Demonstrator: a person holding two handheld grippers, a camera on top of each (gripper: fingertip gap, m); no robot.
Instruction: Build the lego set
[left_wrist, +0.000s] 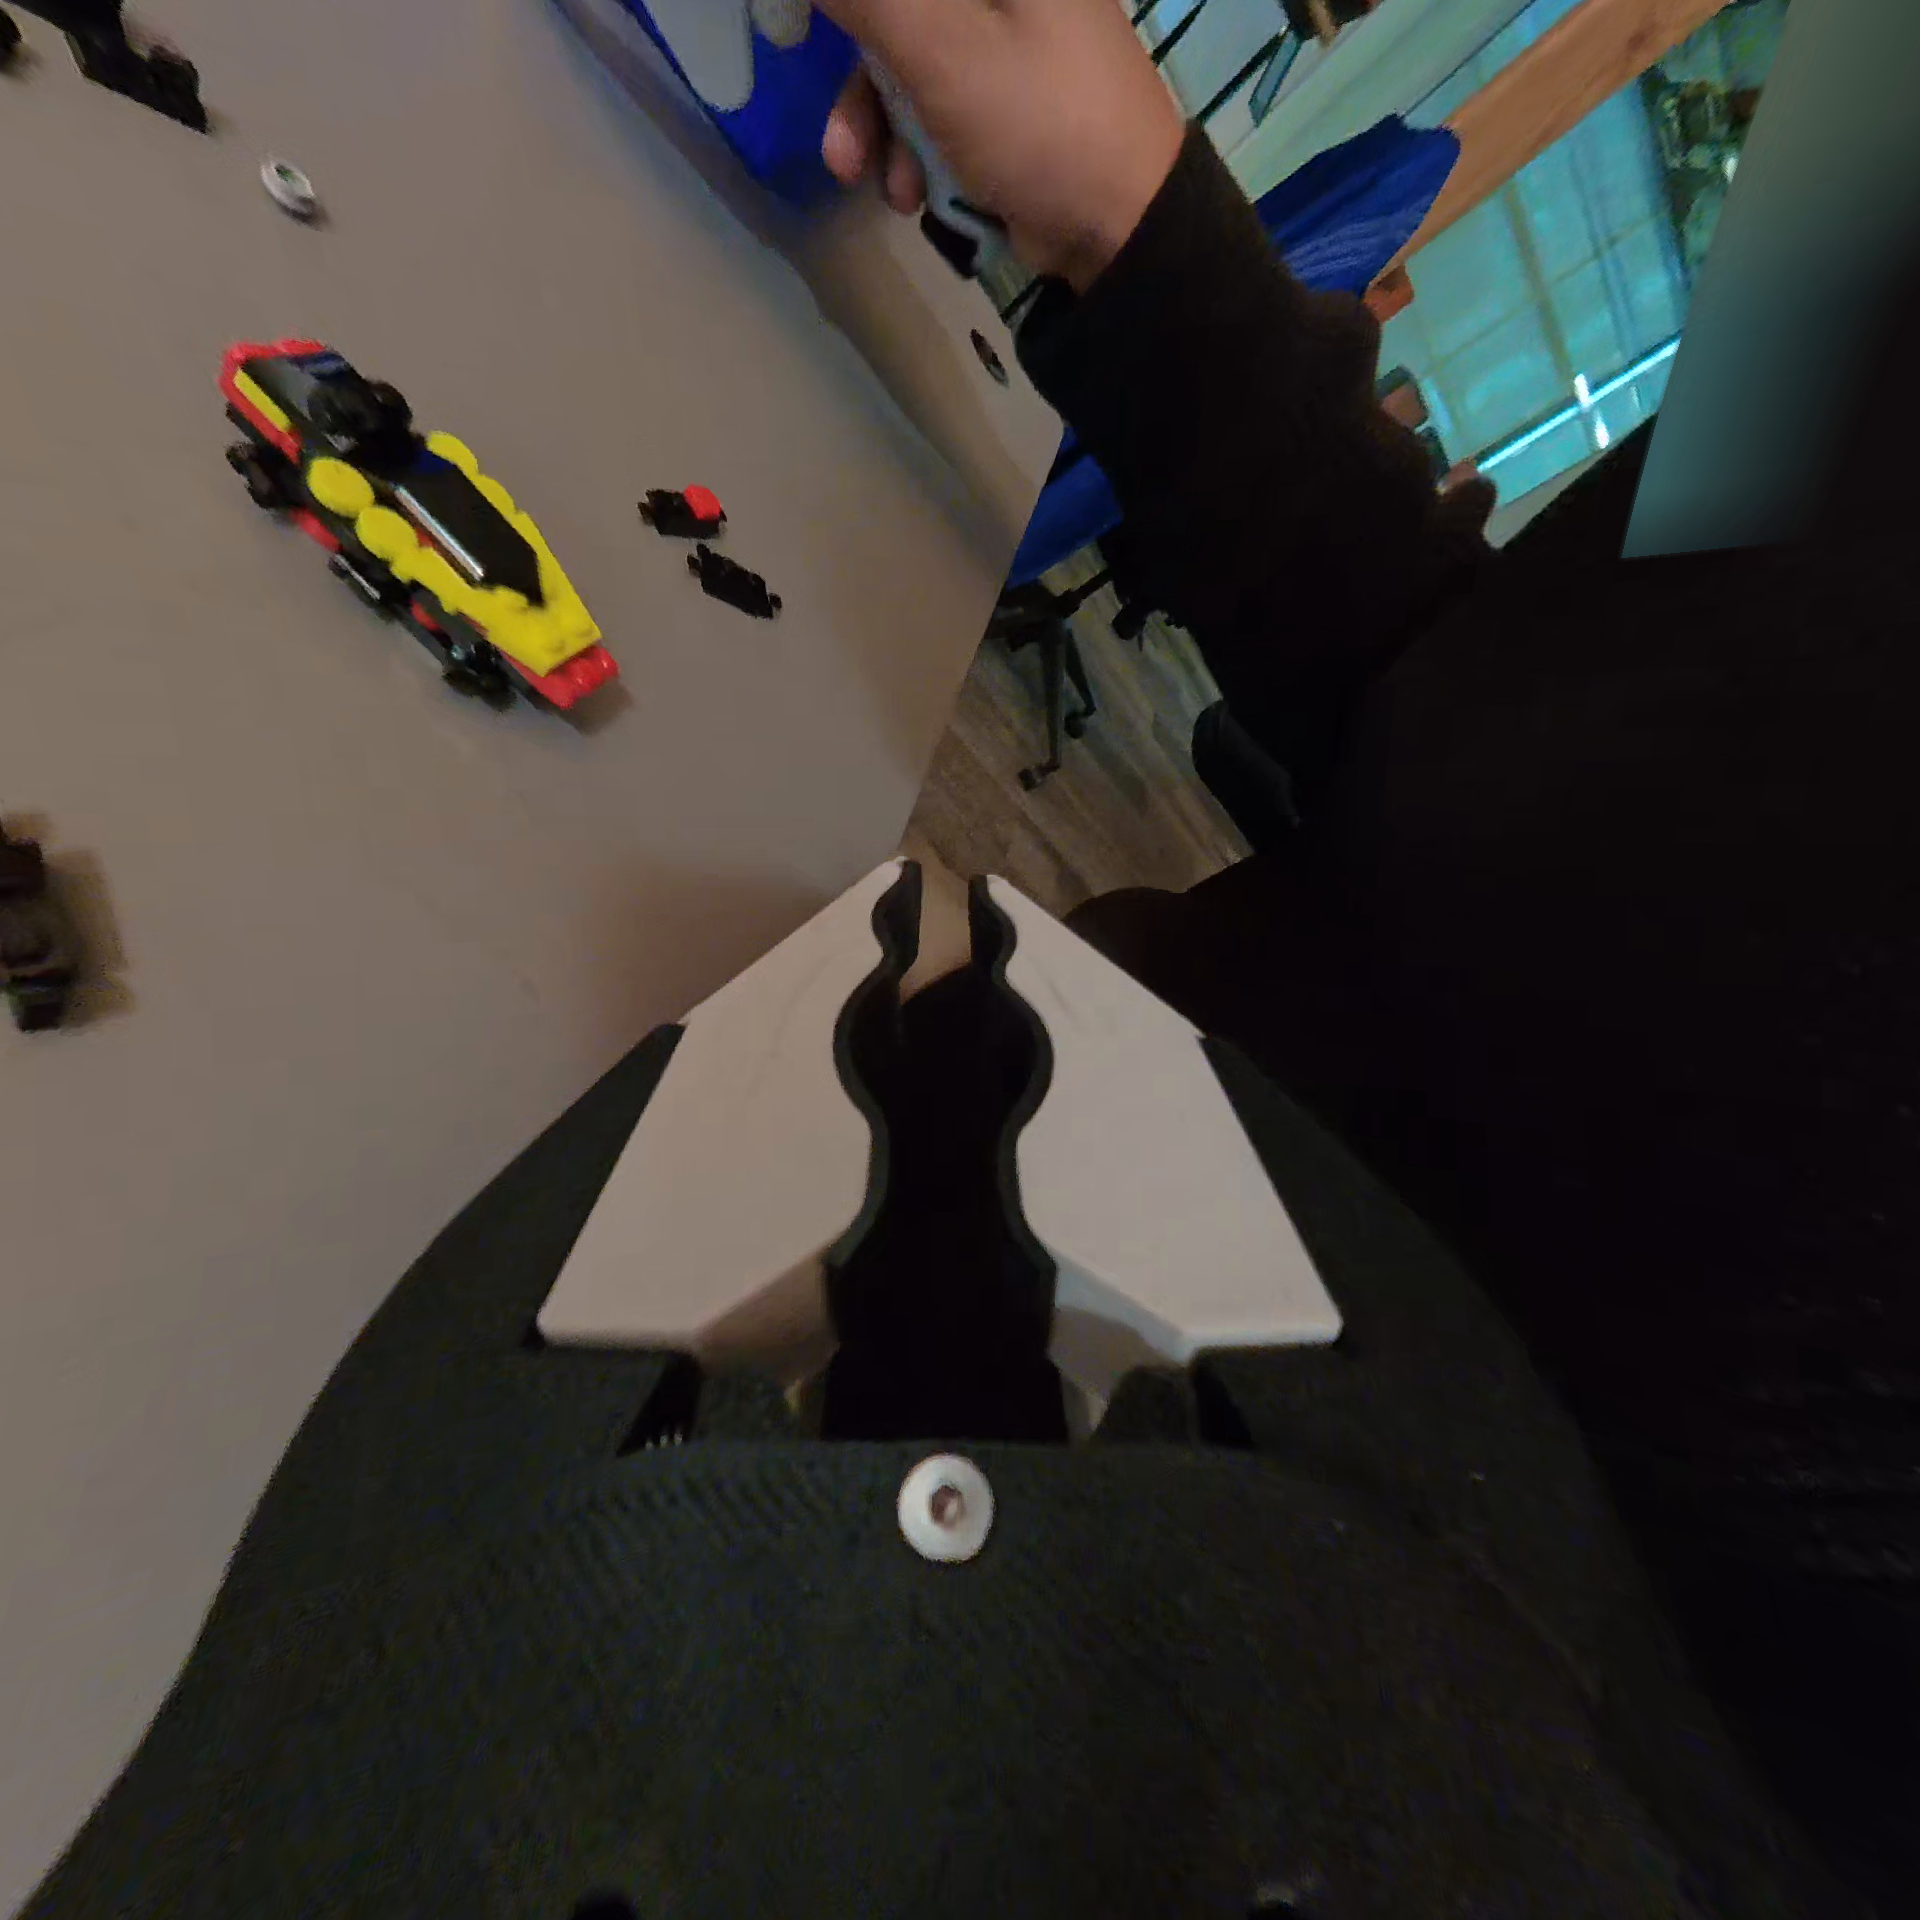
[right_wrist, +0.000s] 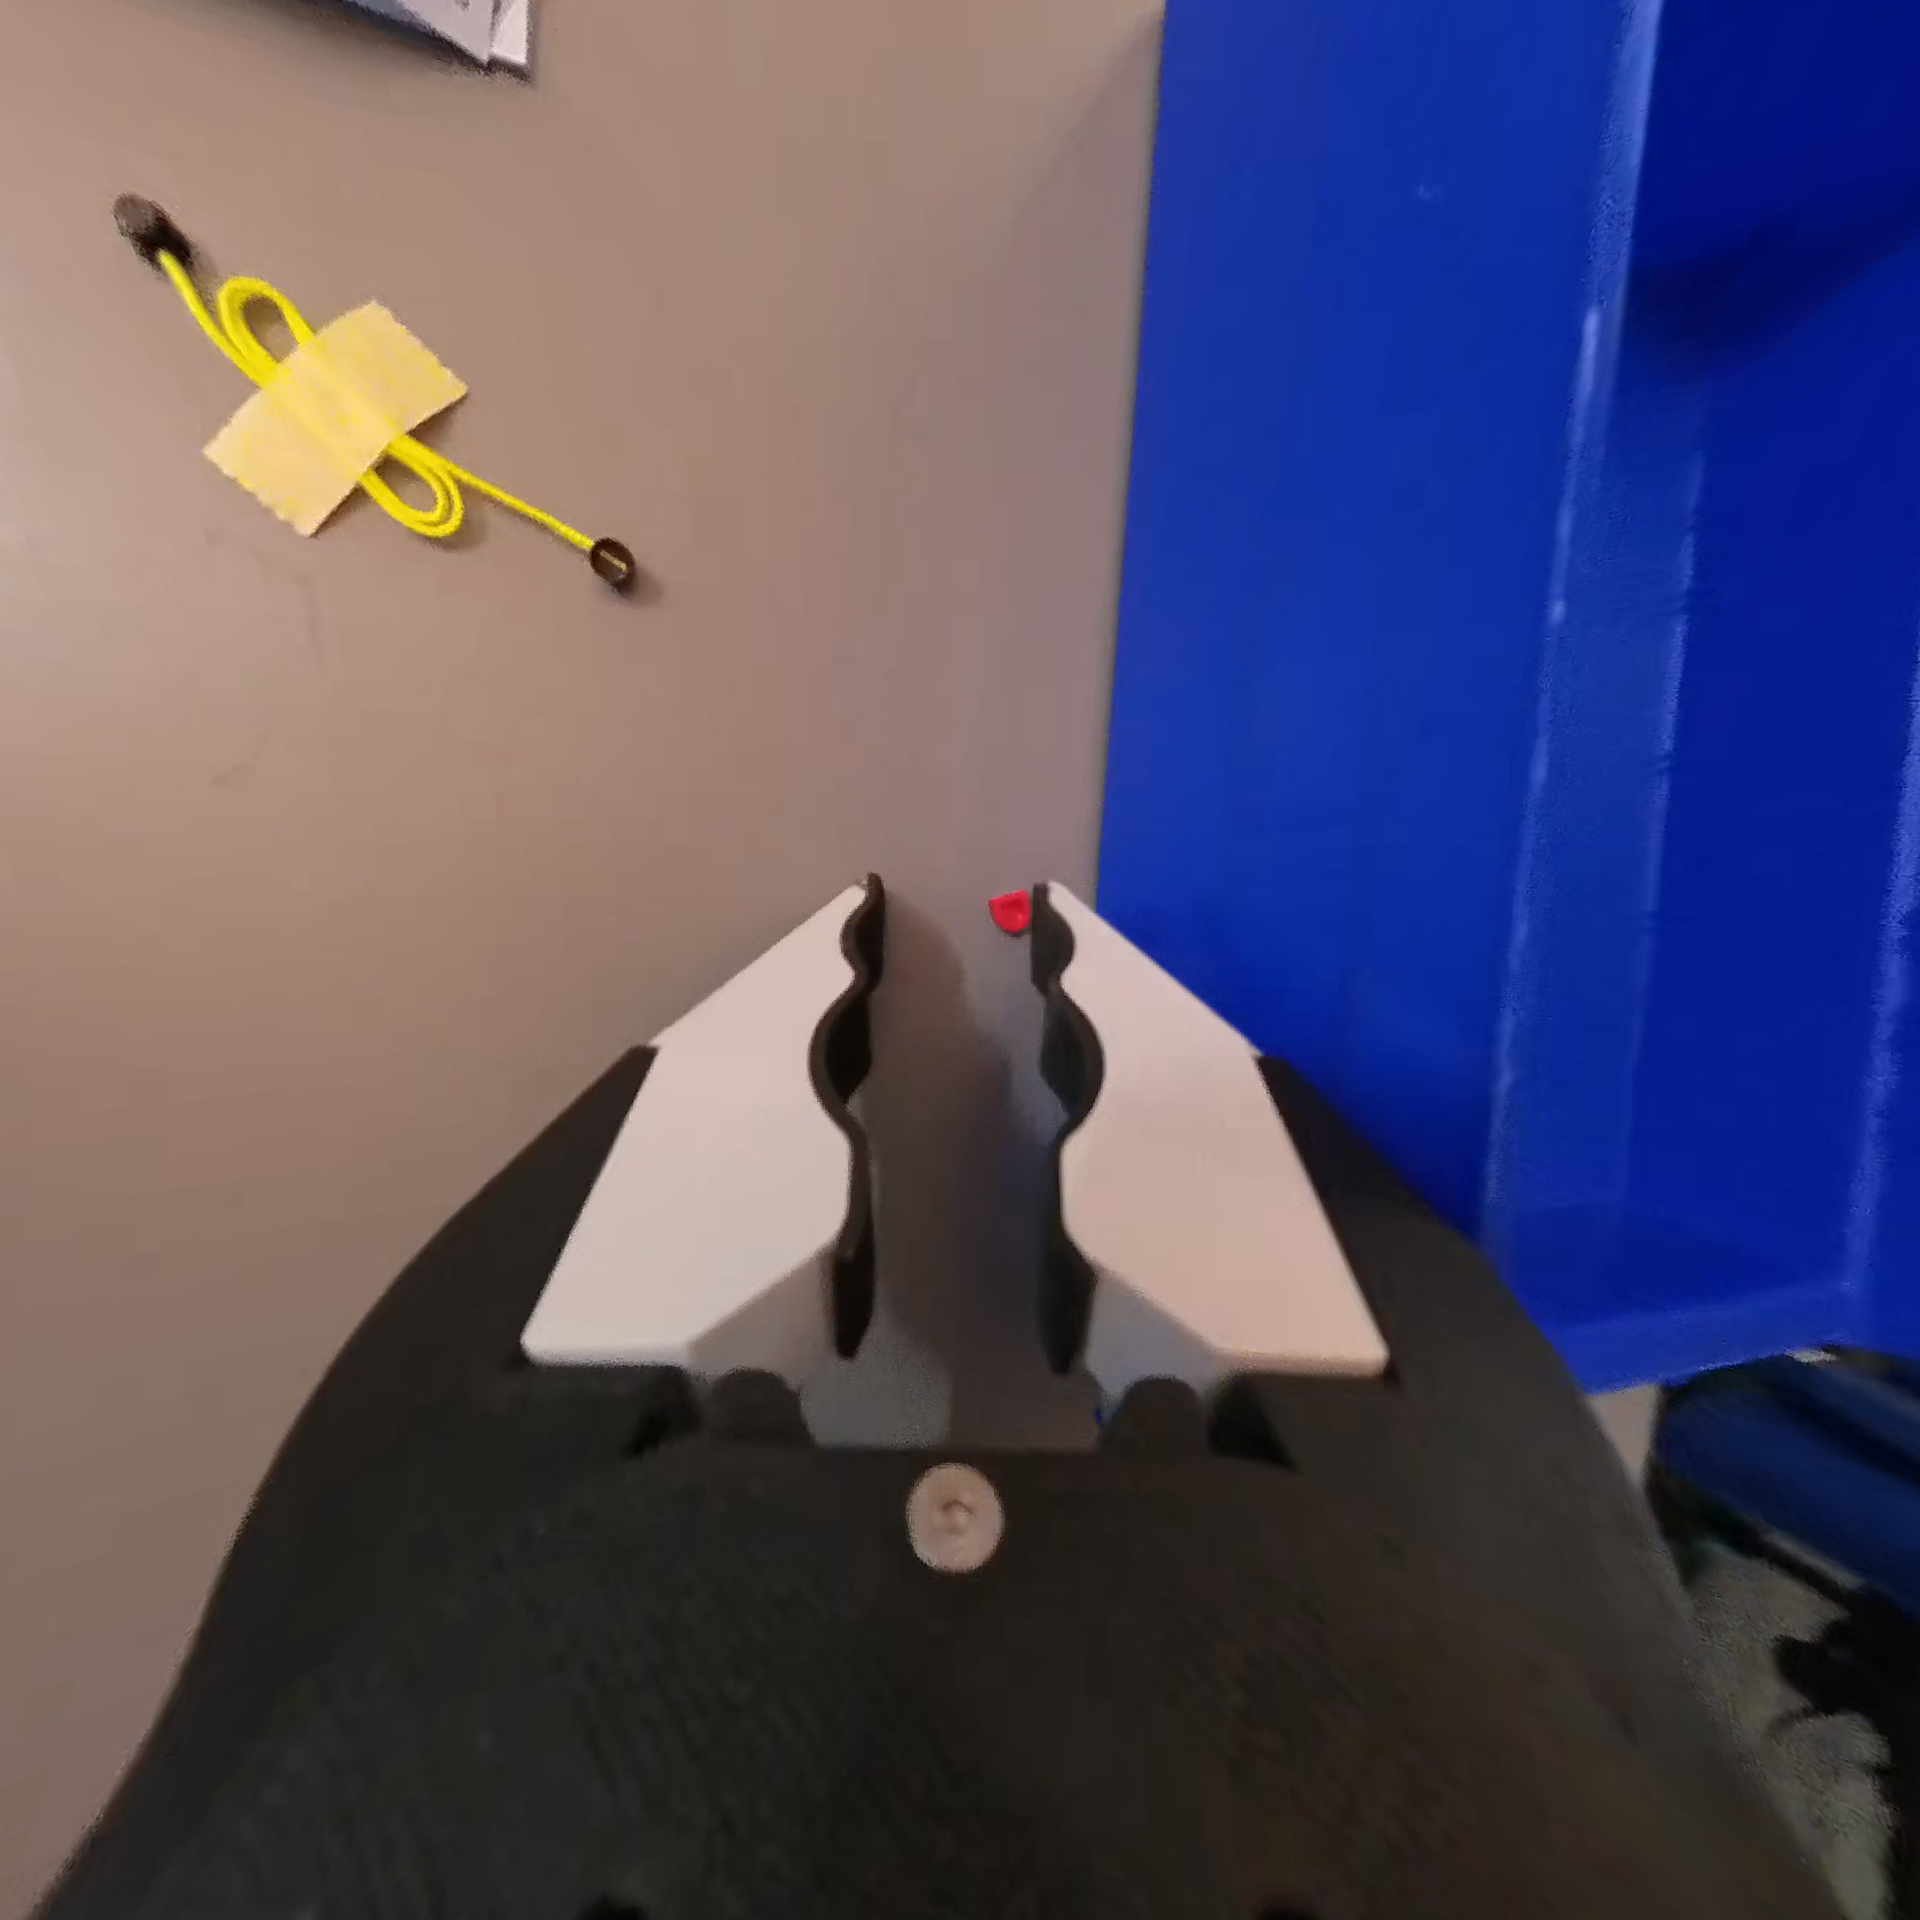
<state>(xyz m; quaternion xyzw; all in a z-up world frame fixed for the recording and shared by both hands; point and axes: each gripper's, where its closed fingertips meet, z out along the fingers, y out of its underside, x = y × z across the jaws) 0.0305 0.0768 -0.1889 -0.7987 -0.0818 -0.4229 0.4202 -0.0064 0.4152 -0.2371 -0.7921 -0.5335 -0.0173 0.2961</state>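
The right hand-held gripper (right_wrist: 956, 904) hangs low over the grey tabletop (right_wrist: 623, 727) with its jaws at a middling width. A tiny red piece (right_wrist: 1009, 912) sits at the very tip of the right-side finger, inside the gap. It lies right against that pad or just short of it; I can't tell which. The other pad stands well clear of it, so nothing is gripped. The piece is off-centre, hard over to one side, and just beyond that finger rises the wall of a blue bin (right_wrist: 1351, 520) - there is little room on that flank. Off to the far left lies a yellow cord (right_wrist: 416, 499) looped under a strip of tape, well apart.

The left hand-held gripper (left_wrist: 943, 894) is narrowed to a slit, with bare tabletop showing between the tips and nothing in them. It hovers at the tabletop's near edge. The yellow, red and black brick car (left_wrist: 416, 520) lies well ahead to its left, with two small dark bits (left_wrist: 727, 582) beside it - one of them red-capped. A sleeved hand (left_wrist: 987, 125) is up near the bin.
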